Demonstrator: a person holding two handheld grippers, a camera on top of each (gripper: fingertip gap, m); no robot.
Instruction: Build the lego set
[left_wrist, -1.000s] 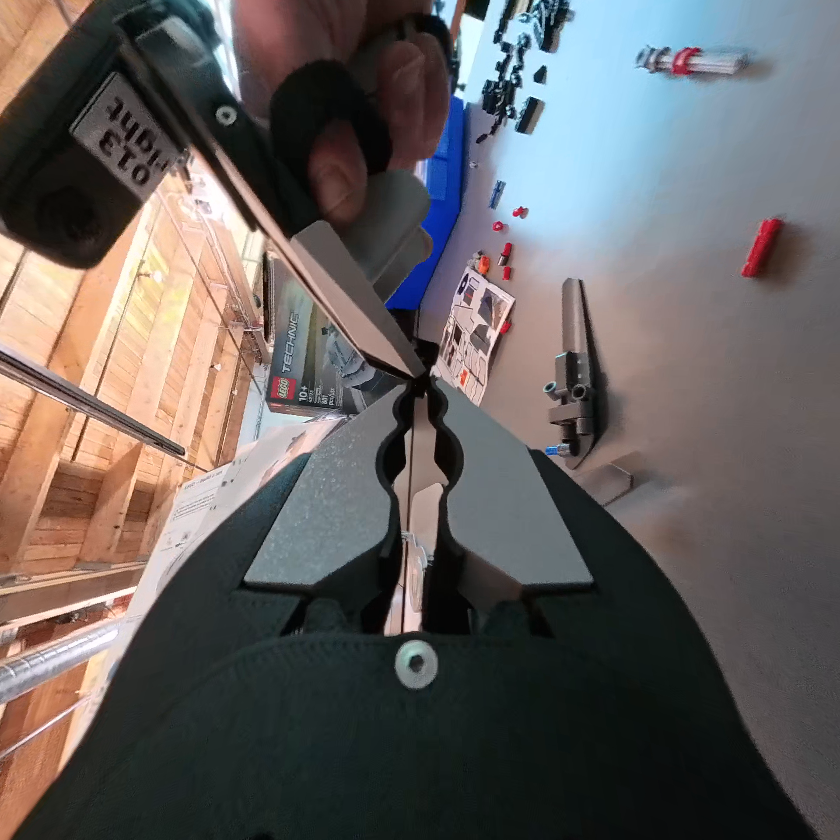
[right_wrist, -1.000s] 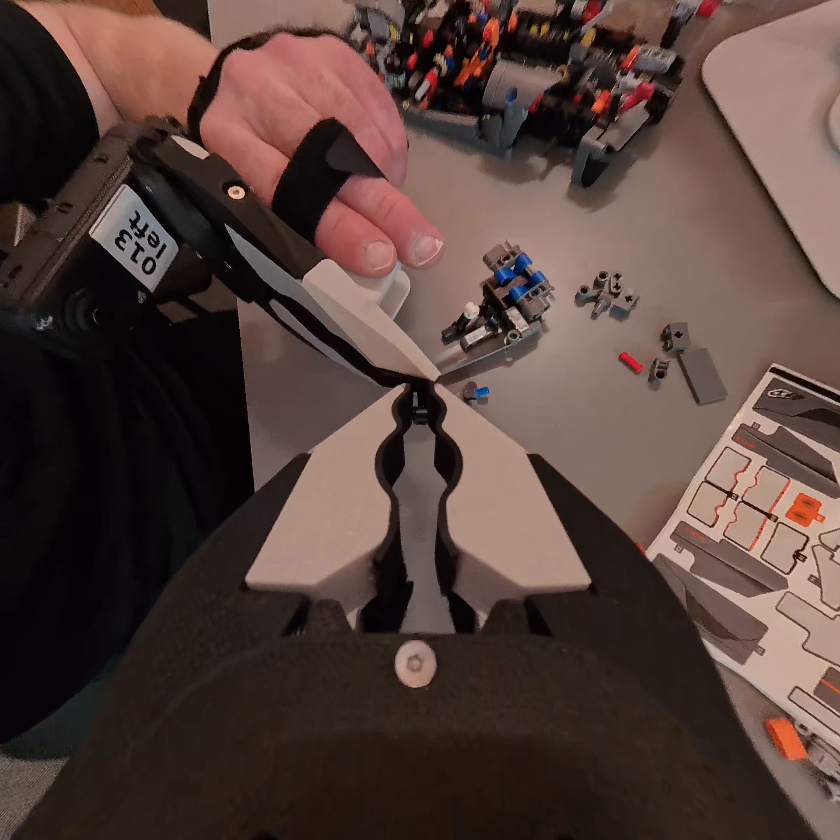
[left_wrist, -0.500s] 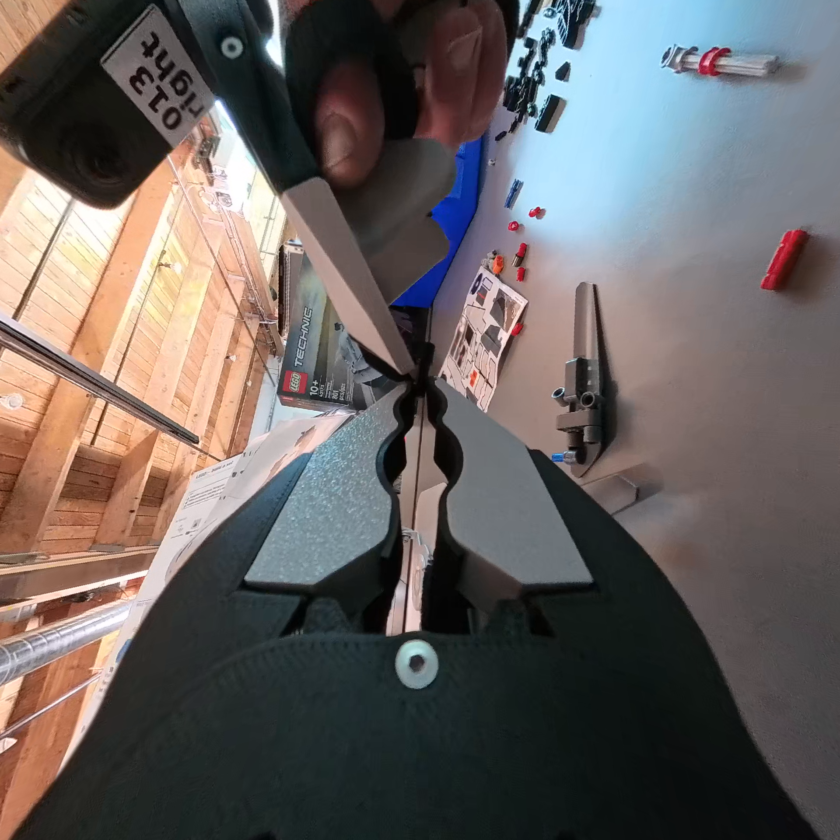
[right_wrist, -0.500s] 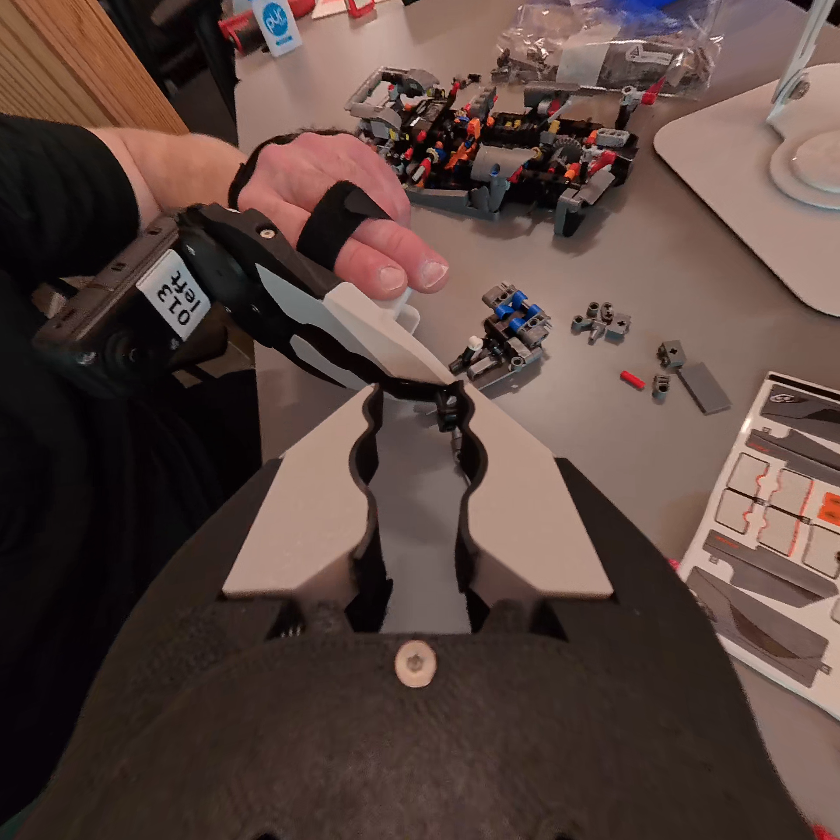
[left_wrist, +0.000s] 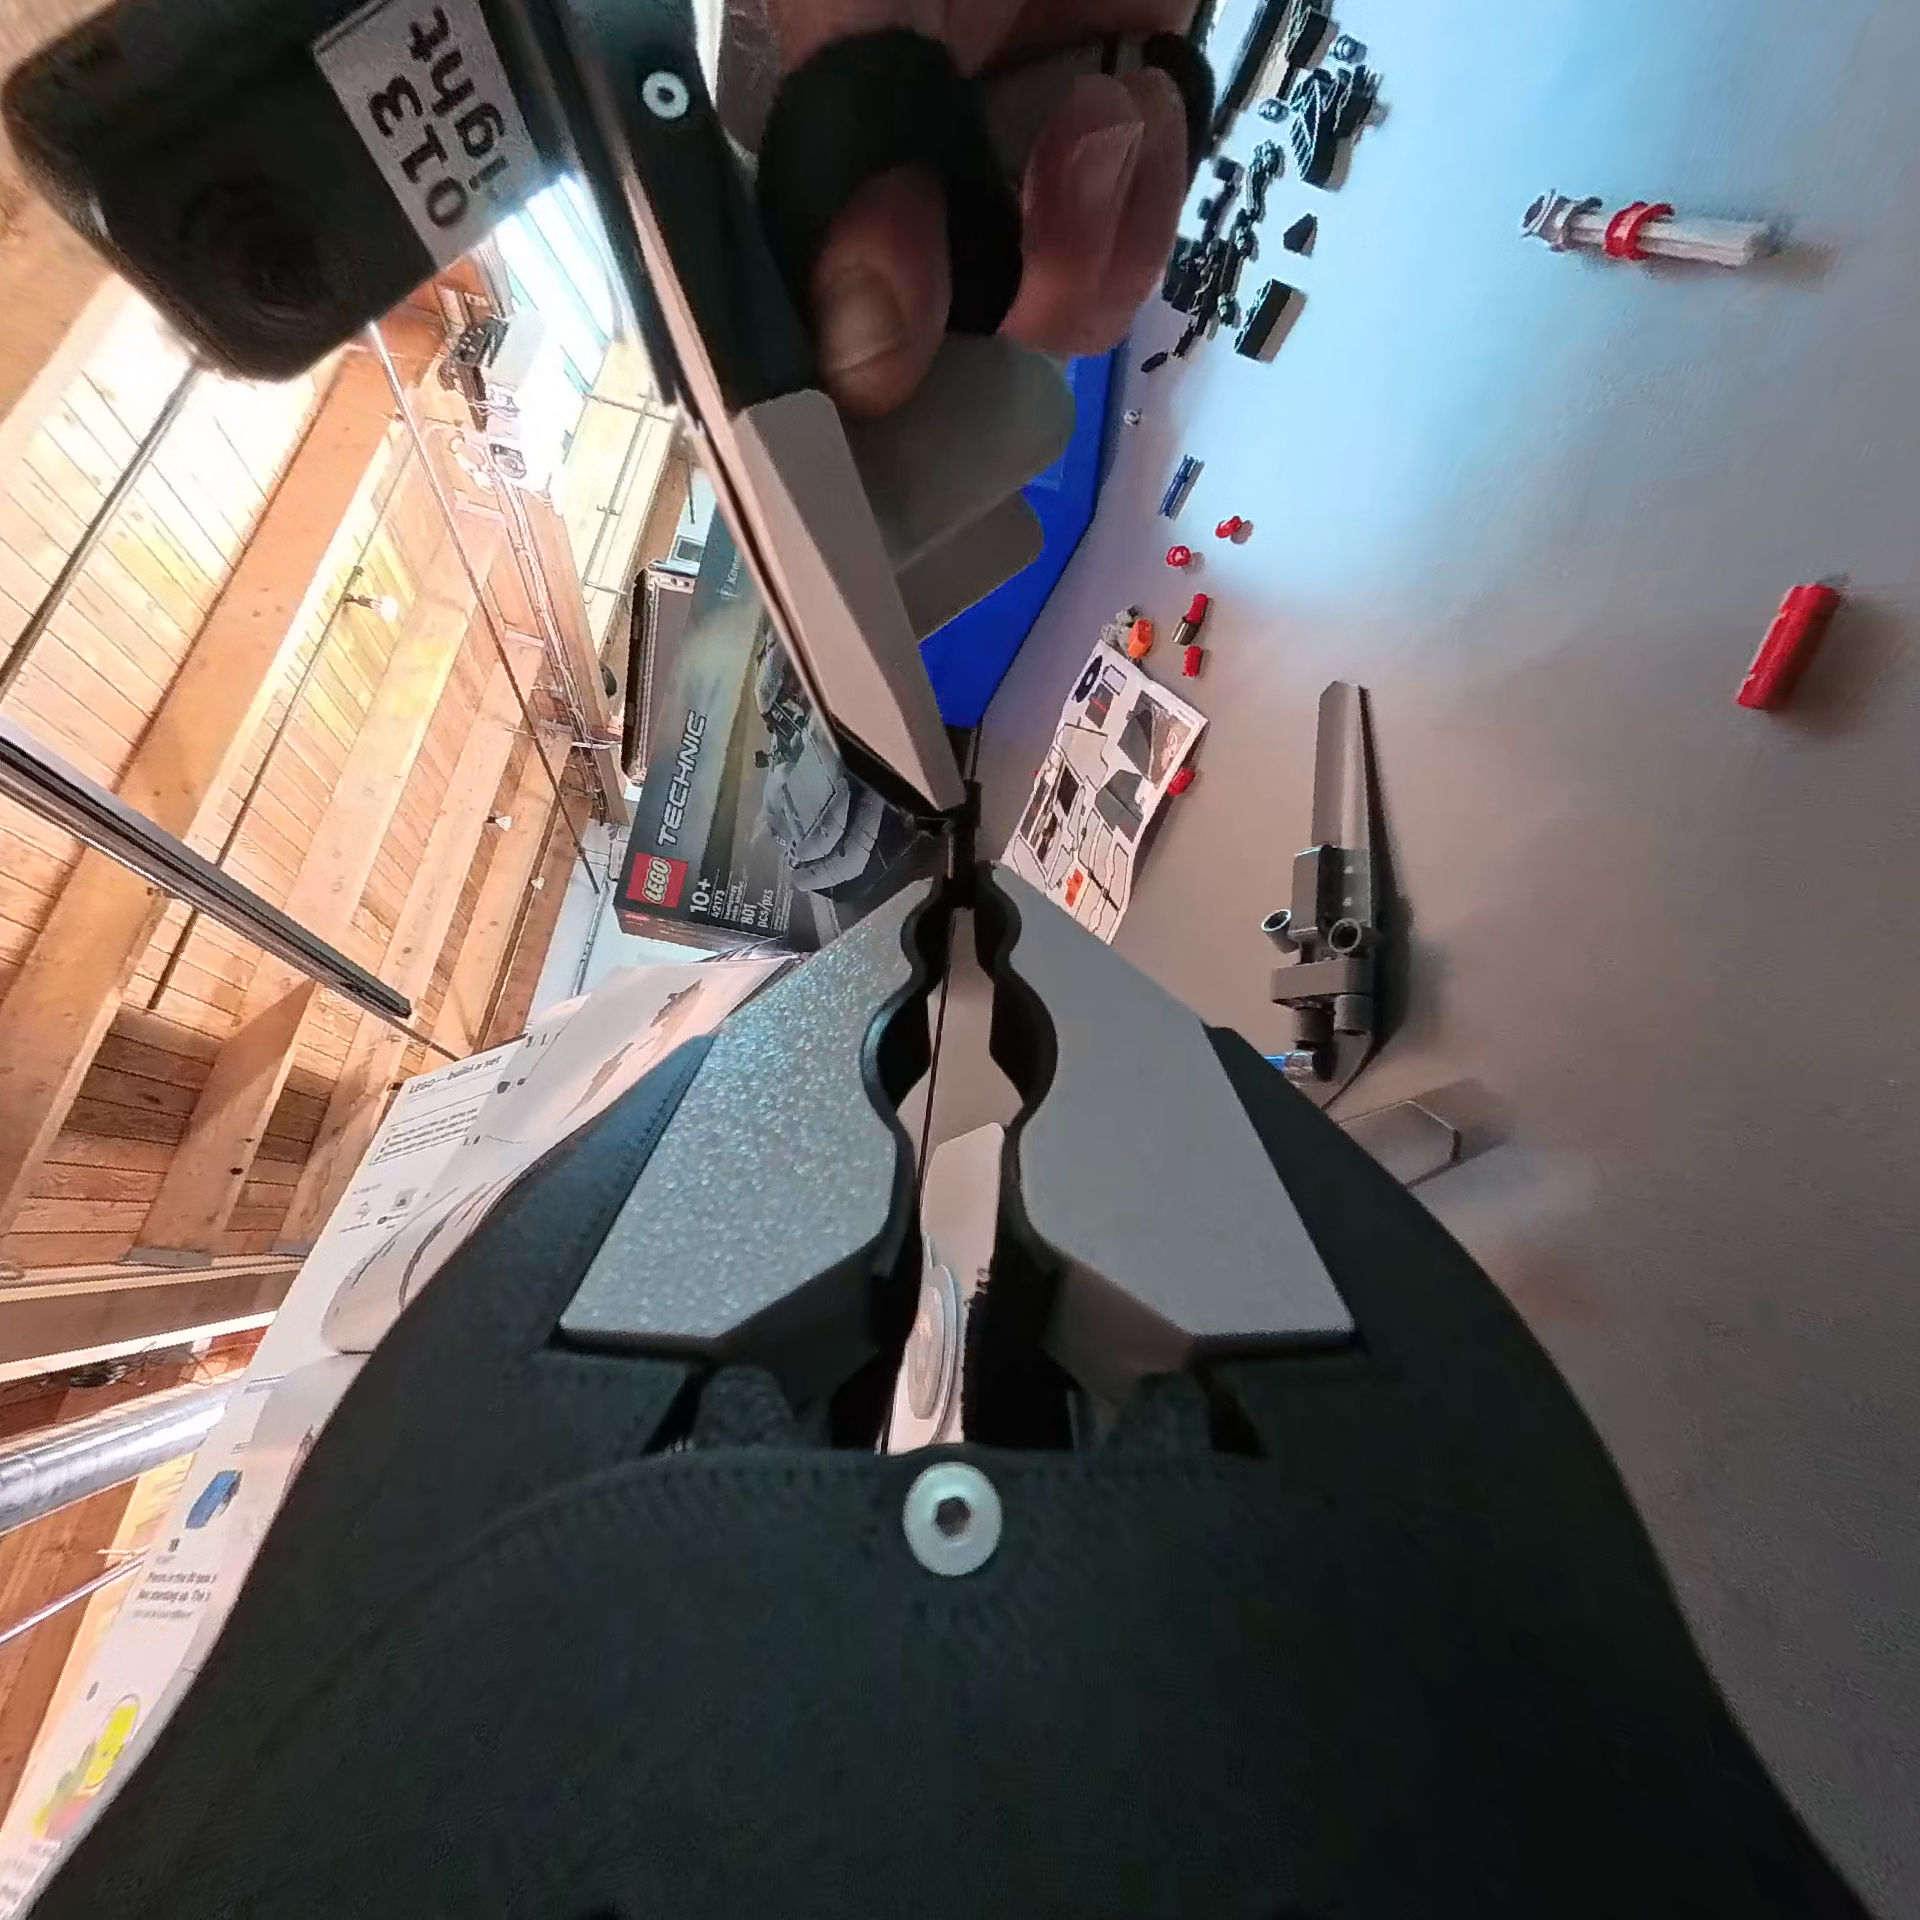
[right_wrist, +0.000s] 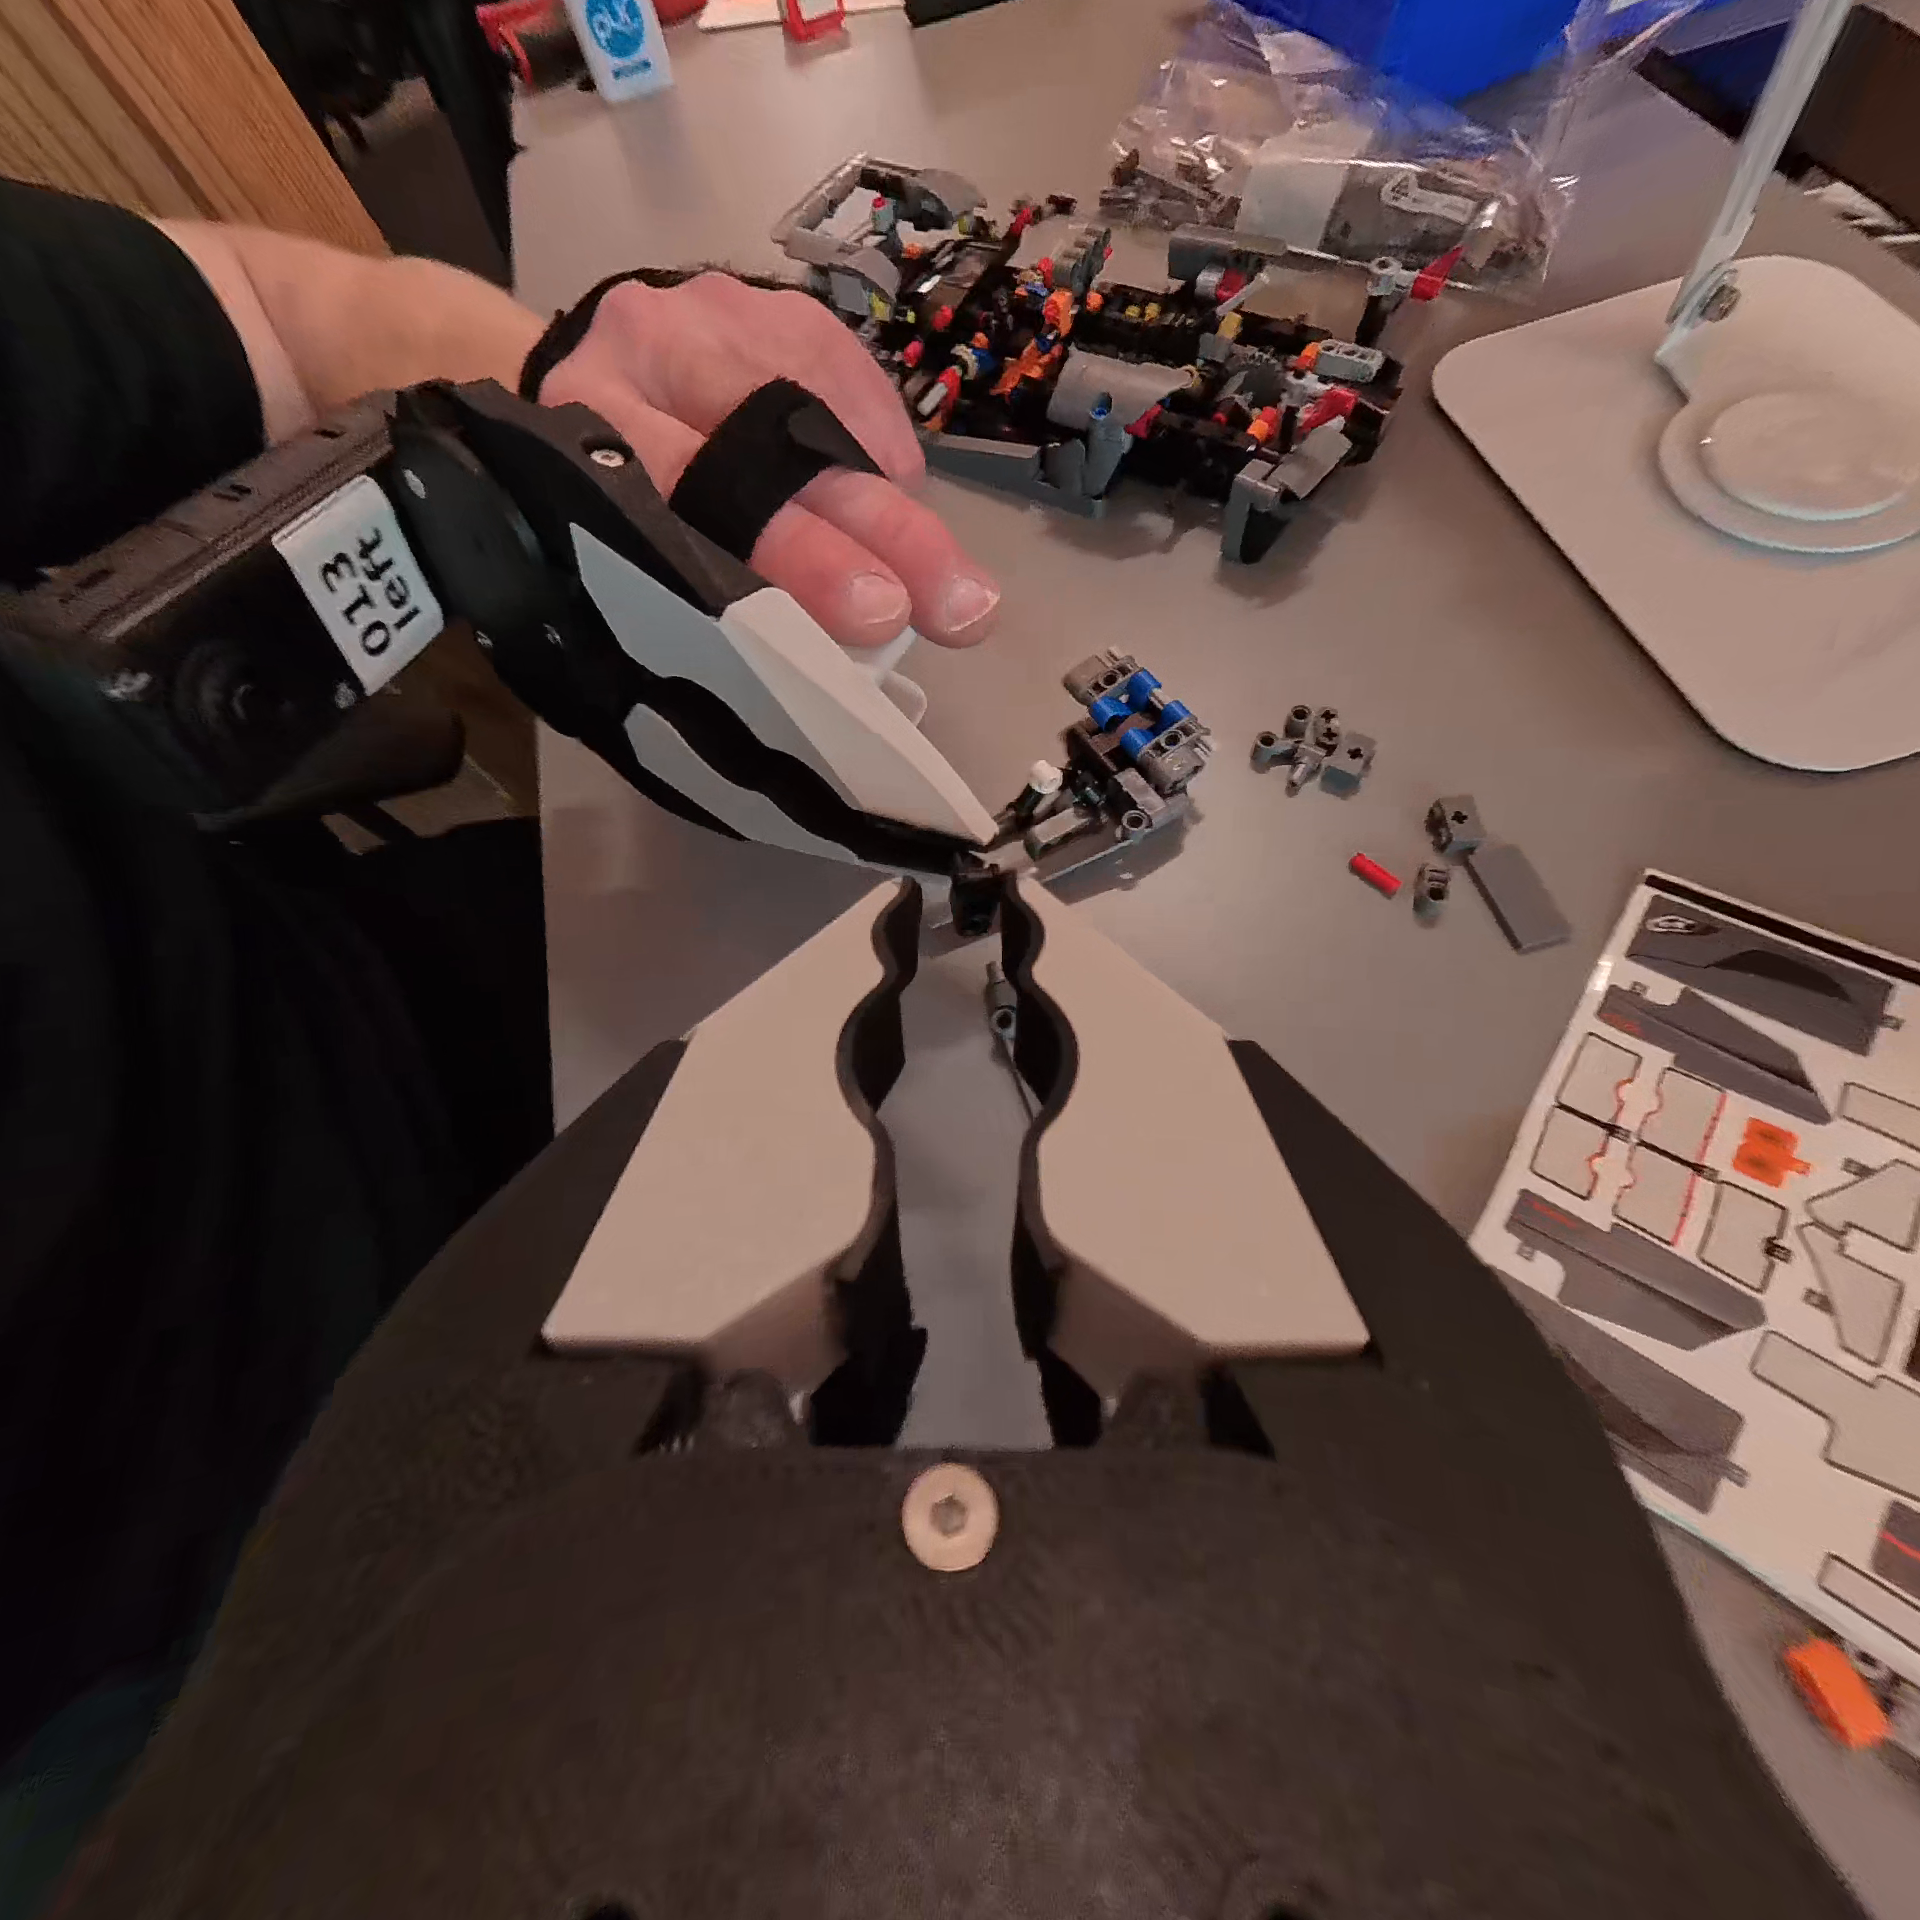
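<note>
Tips of my right gripper (right_wrist: 961, 902) are pinched on a small black lego piece (right_wrist: 971, 904), held in the air above the grey table (right_wrist: 1299, 987). My left gripper (left_wrist: 961, 883) is clenched too, with a thin dark sliver at its tips; I can't tell whether it grips that same piece or only touches it. Both tools meet nose to nose at that one spot.

Handling, my guess: the piece is tiny, light, hard plastic, slick on the pads. It should pop out sideways if squeezed off-centre, so hold it across the flat sides, leave the connecting end exposed, and push straight.

Just beyond the tips the right view shows a small grey and blue sub-assembly (right_wrist: 1127, 764), then loose grey bits (right_wrist: 1314, 750), a red pin (right_wrist: 1374, 873), the sticker sheet (right_wrist: 1714, 1164) to the right, and farther back the half-built car chassis (right_wrist: 1091, 353) with a parts bag (right_wrist: 1340, 177) behind it. The left view misses all of that except the sheet. Instead it gives me a long grey part (left_wrist: 1330, 883), a red piece (left_wrist: 1789, 646), the set's box (left_wrist: 717, 831) and wooden walls.
</note>
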